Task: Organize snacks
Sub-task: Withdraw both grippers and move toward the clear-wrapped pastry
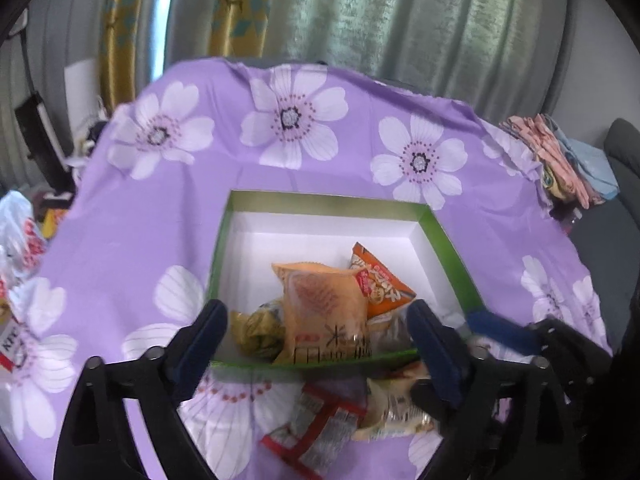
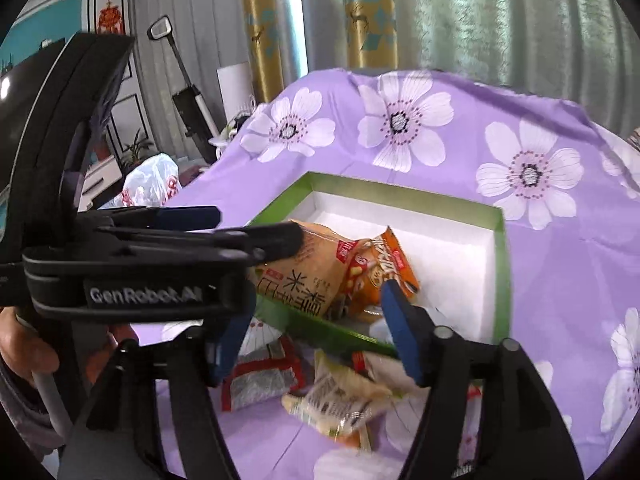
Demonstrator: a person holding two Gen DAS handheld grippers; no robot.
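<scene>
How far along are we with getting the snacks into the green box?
Done: several packets already lie in the green box, among them a pale orange packet and a bright orange packet. In hand: nothing; the left gripper and the right gripper are both open and empty above the box's near edge. Left: a red-edged packet and a cream packet on the purple cloth outside the box.

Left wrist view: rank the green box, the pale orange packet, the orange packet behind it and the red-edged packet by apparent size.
1. green box
2. pale orange packet
3. red-edged packet, nearer the camera, so unsure
4. orange packet, partly hidden
</scene>
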